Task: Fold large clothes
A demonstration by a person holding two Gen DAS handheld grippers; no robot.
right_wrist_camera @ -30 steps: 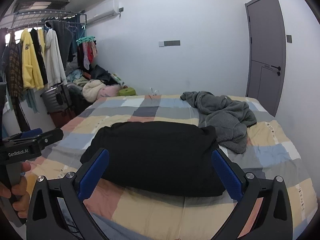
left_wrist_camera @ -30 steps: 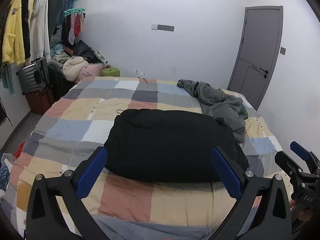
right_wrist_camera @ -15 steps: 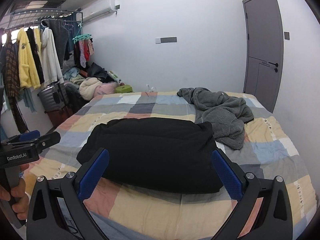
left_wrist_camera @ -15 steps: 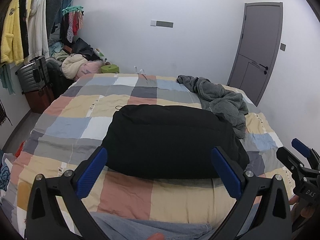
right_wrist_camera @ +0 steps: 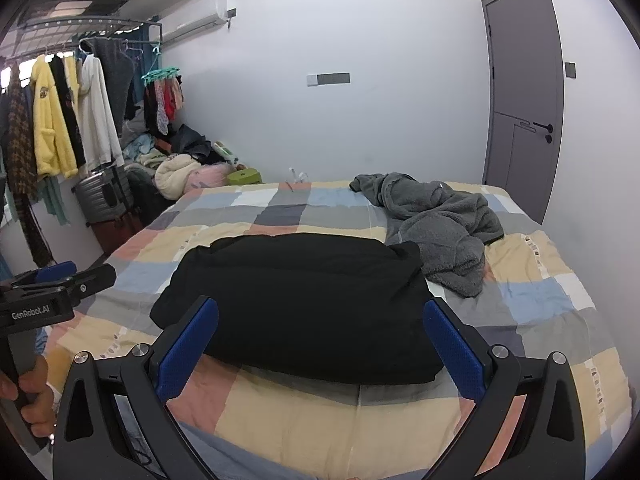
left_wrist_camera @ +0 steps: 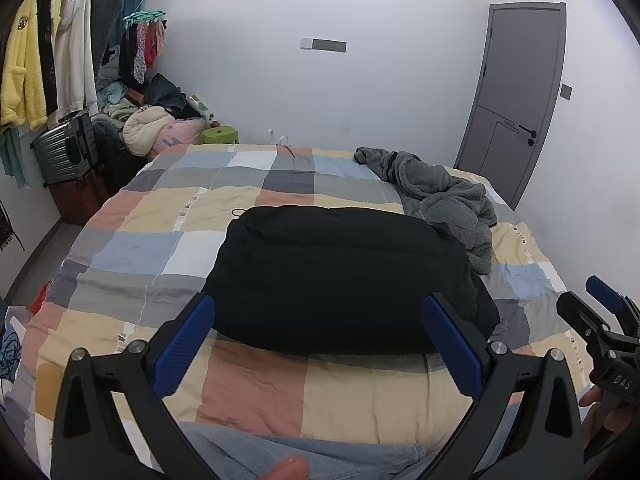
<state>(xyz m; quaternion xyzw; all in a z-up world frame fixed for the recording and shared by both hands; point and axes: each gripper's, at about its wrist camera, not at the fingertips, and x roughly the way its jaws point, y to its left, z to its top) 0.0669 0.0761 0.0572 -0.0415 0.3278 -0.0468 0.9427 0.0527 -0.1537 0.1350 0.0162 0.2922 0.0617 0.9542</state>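
A black garment [left_wrist_camera: 340, 280] lies folded into a thick rectangle on the checked bedspread [left_wrist_camera: 160, 224]; it also shows in the right wrist view [right_wrist_camera: 304, 300]. My left gripper [left_wrist_camera: 320, 336] is open and empty, held above the bed's near edge in front of the garment. My right gripper [right_wrist_camera: 320, 340] is open and empty, likewise in front of the garment. Each gripper shows at the edge of the other's view, the right one [left_wrist_camera: 604, 332] and the left one [right_wrist_camera: 60, 284]. A crumpled grey fleece garment [left_wrist_camera: 444, 200] lies at the bed's far right, also in the right wrist view [right_wrist_camera: 436, 220].
A clothes rack [right_wrist_camera: 68, 120] with hanging coats, suitcases [left_wrist_camera: 68, 156] and a heap of clothes [left_wrist_camera: 152, 128] stand left of the bed. A grey door [left_wrist_camera: 516, 92] is at the back right. The person's jeans [left_wrist_camera: 280, 452] show at the bottom.
Both grippers have drawn slightly nearer and higher over the black garment, which looks a little larger. The garment itself has not moved. Both stay open.
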